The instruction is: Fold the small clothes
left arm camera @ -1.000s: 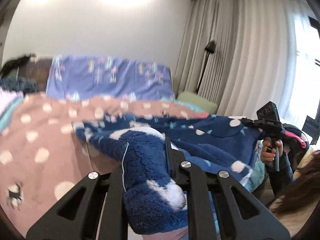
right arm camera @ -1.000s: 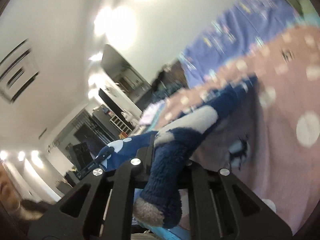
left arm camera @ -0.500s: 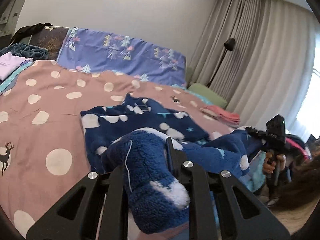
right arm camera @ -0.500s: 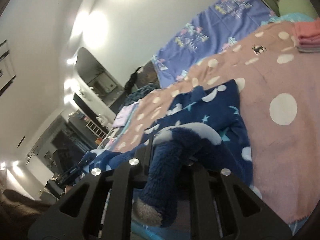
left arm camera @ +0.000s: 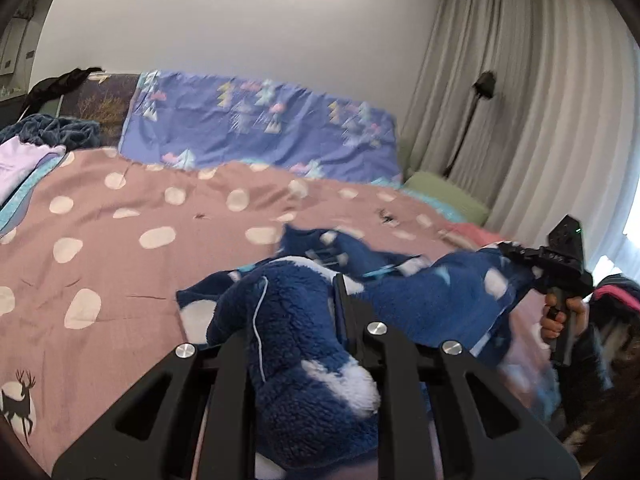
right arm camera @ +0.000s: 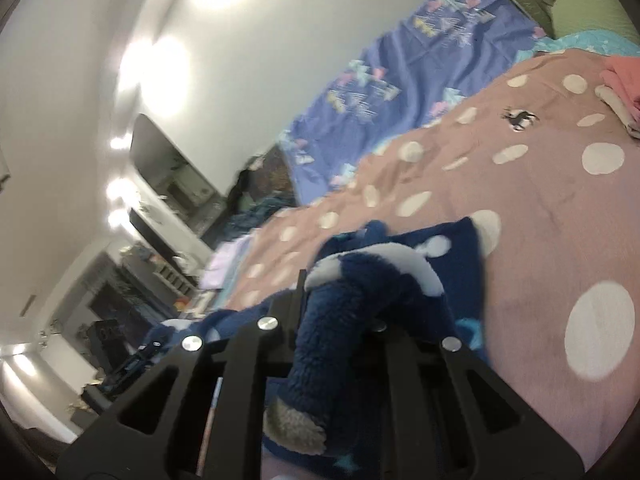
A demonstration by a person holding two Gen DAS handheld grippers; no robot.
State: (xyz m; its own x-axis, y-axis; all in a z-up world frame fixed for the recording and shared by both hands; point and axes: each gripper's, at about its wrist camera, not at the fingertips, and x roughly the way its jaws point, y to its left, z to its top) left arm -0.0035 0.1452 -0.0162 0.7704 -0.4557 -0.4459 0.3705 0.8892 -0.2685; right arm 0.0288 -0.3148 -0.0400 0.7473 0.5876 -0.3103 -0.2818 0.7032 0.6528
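- Presently, left wrist view: the left hand-held gripper (left arm camera: 304, 300) is clamped on a bunched edge of the blue fleece garment (left arm camera: 436, 304), with thick pile filling the gap between its fingers.
- The garment spans from this grip toward the right hand-held gripper (left arm camera: 520, 258), which grips the opposite end; the middle sags onto the pink dotted bedspread (left arm camera: 120, 208).
- A folded pink item (left arm camera: 474, 232) lies near the far right of the bed, apart from the garment.
- Right wrist view: the right hand-held gripper (right arm camera: 340, 304) is closed on a rolled wad of the same garment, with a grey-tipped end hanging below its fingers.
- Beyond the grip, the rest of the garment lies flat on the bedspread (right arm camera: 540, 200).
- Handling judgement: the fleece appears soft, thick and light; it will drape and bunch instead of holding a crease.
- Take hold at hems or corners, where fewer layers stack, so that the fold line stays straight.
- Risk: the bulky pile may slip from a shallow grip.
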